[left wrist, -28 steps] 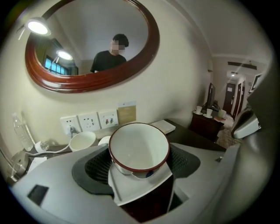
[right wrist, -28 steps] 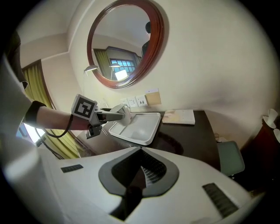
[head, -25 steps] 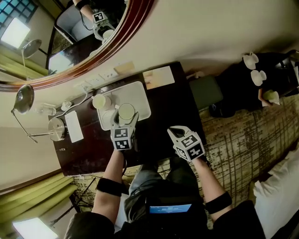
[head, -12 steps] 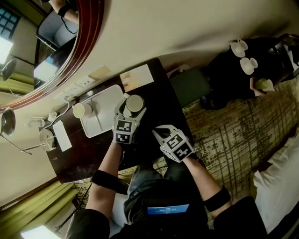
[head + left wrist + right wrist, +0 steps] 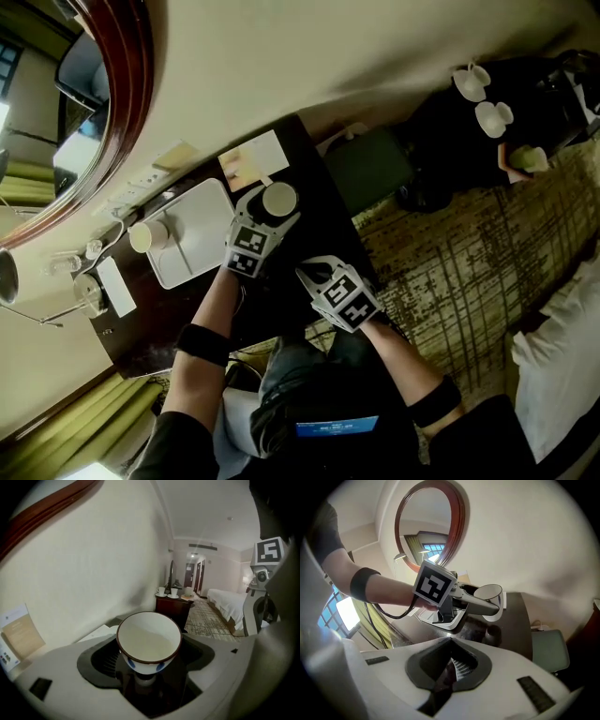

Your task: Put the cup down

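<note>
A white cup (image 5: 149,641) with a dark rim and blue marks sits upright between the jaws of my left gripper (image 5: 272,204), which is shut on it. In the head view the cup (image 5: 279,199) is over the dark table (image 5: 314,220), to the right of the white tray (image 5: 192,234) and just below a paper card (image 5: 253,159). The right gripper view shows the cup (image 5: 490,592) a little above the tabletop. My right gripper (image 5: 311,272) is shut with nothing in it, near the table's front edge, below and right of the cup.
A second cup (image 5: 142,236) stands at the tray's left end. A lamp base (image 5: 86,289), a white pad and cables lie further left. An oval mirror (image 5: 112,103) hangs on the wall. A green stool (image 5: 370,169) and a dark side table with cups (image 5: 473,80) stand to the right.
My left gripper has carried the cup off the tray and rightward, over the bare table beside the card. The right gripper has shifted a little toward the table.
</note>
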A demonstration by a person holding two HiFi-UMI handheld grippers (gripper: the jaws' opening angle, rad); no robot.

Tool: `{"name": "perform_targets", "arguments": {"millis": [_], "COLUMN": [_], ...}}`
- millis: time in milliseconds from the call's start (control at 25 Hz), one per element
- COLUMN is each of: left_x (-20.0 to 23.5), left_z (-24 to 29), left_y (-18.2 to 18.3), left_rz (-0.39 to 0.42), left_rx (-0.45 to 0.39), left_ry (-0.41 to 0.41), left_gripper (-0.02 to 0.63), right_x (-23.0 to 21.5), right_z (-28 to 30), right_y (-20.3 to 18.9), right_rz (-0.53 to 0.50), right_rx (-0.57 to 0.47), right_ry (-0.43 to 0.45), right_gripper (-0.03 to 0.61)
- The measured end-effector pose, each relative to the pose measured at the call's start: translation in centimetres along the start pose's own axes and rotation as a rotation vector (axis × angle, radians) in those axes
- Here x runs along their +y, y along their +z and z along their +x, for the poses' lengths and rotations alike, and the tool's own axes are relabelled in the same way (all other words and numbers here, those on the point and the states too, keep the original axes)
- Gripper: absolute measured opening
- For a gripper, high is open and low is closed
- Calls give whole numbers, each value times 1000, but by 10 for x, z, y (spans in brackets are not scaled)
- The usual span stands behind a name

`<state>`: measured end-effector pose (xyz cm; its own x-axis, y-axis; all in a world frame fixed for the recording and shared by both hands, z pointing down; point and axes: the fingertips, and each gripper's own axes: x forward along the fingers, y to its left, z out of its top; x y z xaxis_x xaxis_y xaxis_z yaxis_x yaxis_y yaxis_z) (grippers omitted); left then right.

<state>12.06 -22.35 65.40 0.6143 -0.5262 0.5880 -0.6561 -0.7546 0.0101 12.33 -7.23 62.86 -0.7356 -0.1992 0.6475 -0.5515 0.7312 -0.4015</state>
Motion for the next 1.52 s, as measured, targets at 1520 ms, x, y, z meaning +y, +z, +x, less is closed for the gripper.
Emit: {"name": "perform_targets", "arguments": {"millis": [1520], "left_x": [-11], "left_z": [15], "left_y": [-19], "left_rz": [9], "left_rx": [58], "left_ry": [-58], "left_gripper": [416], "right_x": [-33], "right_z": [-7], "right_y": [-21], "right_rz": [63], "right_rx": [9], "right_ry": [-80], "right_gripper": [1]}}
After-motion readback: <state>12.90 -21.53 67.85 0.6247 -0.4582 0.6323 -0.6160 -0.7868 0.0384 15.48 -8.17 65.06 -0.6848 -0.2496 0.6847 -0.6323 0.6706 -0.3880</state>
